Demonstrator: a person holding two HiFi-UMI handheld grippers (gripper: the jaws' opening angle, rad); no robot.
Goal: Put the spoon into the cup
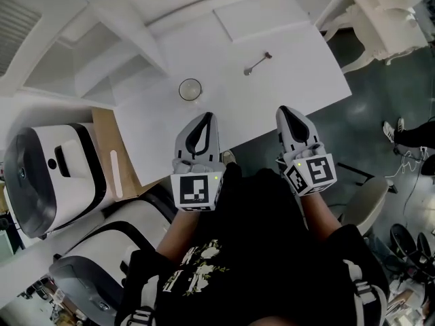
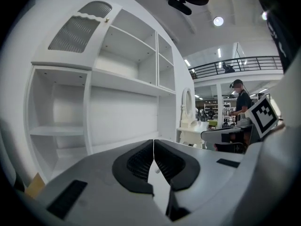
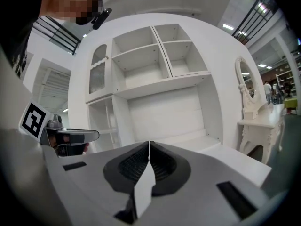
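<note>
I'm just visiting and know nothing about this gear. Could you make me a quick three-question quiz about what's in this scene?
1. True or false: the spoon already stands in the cup.
2. Which gripper is nearer the cup: A) left gripper, B) right gripper?
3. Fill in: both grippers' jaws are ___.
Key: 1 false, it lies on the white table; 2 A; 3 shut.

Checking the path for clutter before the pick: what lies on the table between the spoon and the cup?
Nothing. The head view shows only bare white tabletop between the spoon and the cup.
</note>
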